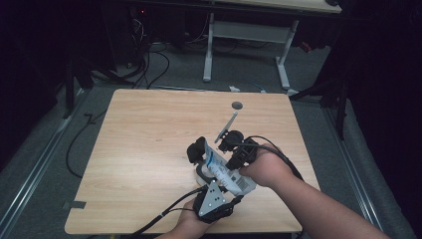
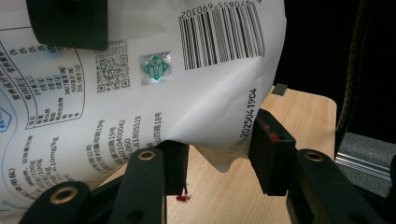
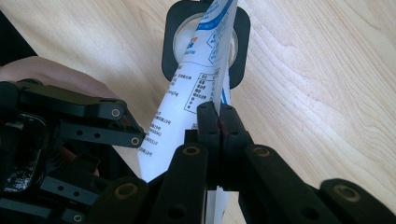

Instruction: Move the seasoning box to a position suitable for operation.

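A white printed pouch (image 1: 226, 172), with blue markings, a barcode and small text, is held above the near middle of the wooden surface (image 1: 149, 149), tilted so that its upper end leans toward the far left. That upper end reaches down into a round white container with a black squarish rim (image 3: 170, 42) that stands on the surface just beyond the grippers.

The right gripper (image 3: 218, 116) is clamped tight on the pouch's edge: in the right gripper view its two black jaws meet with only the thin film pinched between them. In the high view this gripper (image 1: 239, 152) sits at the right of the pouch, with the person's right hand (image 1: 266, 169) behind it.

The left gripper (image 2: 219, 158) comes from the near side. Its jaws stand partly apart, with the lower corner of the pouch hanging between them; the left jaw touches the film, while the right one stands clear of it, so it has no grip. In the high view its grey three-cornered plate (image 1: 213, 198) faces up, and cables trail off the near edge.

Farther off, a small dark round spot (image 1: 237, 105) lies near the far edge of the surface.
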Tool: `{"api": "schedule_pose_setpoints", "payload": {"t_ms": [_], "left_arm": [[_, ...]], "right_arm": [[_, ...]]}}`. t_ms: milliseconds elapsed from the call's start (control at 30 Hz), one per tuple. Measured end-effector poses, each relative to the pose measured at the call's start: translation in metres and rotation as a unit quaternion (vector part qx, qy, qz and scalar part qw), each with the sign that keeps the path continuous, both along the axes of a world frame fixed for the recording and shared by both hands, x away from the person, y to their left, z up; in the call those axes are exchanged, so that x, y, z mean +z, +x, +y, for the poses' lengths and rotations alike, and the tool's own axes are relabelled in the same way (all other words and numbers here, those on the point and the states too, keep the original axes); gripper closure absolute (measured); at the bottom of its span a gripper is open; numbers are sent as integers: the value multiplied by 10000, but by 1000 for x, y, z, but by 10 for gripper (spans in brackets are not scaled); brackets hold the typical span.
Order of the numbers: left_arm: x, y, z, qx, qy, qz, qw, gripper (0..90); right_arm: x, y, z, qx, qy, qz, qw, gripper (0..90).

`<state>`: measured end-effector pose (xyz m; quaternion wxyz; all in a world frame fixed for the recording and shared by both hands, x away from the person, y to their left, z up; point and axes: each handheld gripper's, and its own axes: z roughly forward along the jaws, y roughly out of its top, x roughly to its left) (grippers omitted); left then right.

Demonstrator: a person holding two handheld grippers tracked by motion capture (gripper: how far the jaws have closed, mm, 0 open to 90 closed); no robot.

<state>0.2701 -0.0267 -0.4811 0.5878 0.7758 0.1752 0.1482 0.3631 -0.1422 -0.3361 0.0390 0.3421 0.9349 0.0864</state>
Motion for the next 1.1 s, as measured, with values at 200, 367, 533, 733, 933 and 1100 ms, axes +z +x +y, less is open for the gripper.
{"api": "schedule_pose_setpoints", "payload": {"t_ms": [200,367,533,733,933,1100], "left_arm": [[1,1,0,-11,-3,10,10000,610],[1,1,0,-6,-14,17,10000,610],[2,1,0,-8,-29,15,10000,610],[2,2,0,-6,-40,13,10000,610],[2,1,0,-6,-45,4,10000,610],[2,1,0,-6,-50,-1,10000,611]], "right_arm": [[0,0,-1,-15,10,-8,10000,896],[0,1,0,-24,-19,-12,10000,897],[0,1,1,-36,-23,-13,10000,896],[1,2,1,-1,-22,-28,10000,897],[1,1,2,4,-49,-20,10000,898],[1,1,2,0,-53,-39,10000,898]]}}
